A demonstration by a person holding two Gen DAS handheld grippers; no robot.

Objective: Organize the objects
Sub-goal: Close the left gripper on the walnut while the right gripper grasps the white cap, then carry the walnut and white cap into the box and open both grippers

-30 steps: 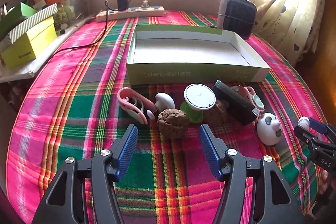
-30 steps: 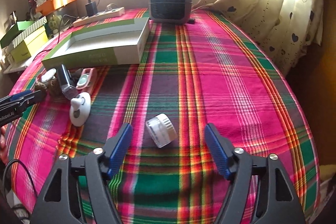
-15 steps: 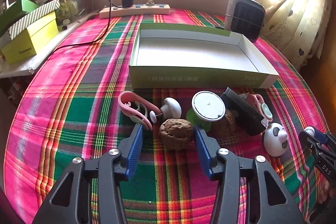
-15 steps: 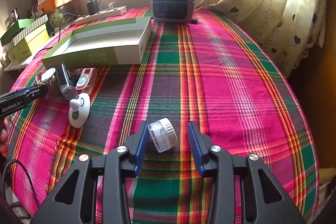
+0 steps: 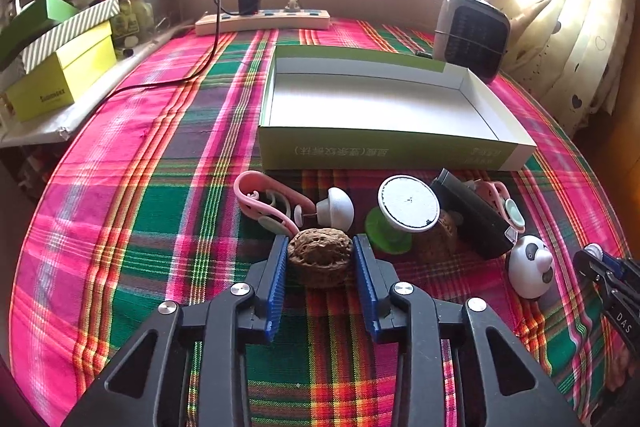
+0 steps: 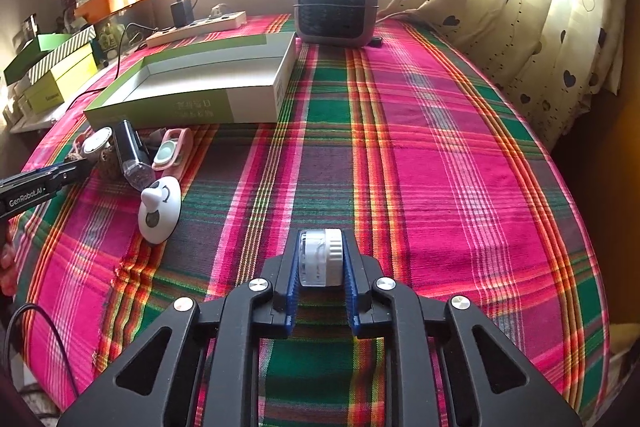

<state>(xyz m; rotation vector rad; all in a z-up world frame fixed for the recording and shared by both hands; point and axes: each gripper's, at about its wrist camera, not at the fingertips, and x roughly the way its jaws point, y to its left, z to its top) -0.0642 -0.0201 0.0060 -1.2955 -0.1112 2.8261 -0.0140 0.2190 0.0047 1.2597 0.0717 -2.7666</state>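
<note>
On the plaid tablecloth a brown walnut (image 5: 320, 259) sits between the blue pads of my left gripper (image 5: 320, 238). Its jaws are closing and both pads touch the walnut's sides. My right gripper (image 6: 323, 233) is shut on a small white ribbed jar (image 6: 322, 259) lying on its side. Behind the walnut lie a pink clip (image 5: 260, 195), a white mushroom-shaped knob (image 5: 338, 205), a white disc on a green spool (image 5: 408, 203), a second walnut (image 5: 440, 239), a black device (image 5: 472, 219) and a panda figure (image 5: 528, 267). The open green-and-white box (image 5: 384, 147) stands empty beyond them.
A grey heater (image 6: 336, 7) stands behind the box's right end, and a power strip (image 5: 264, 21) with a plugged charger runs along the back wall. Stacked yellow-green boxes (image 5: 60, 79) sit on a shelf at the left. A heart-patterned curtain (image 6: 520, 7) hangs at the right.
Both grippers went from wide open to closed around their objects: the left on the walnut, the right on the white jar, which turned upright between the pads. Neither hand shifted much.
</note>
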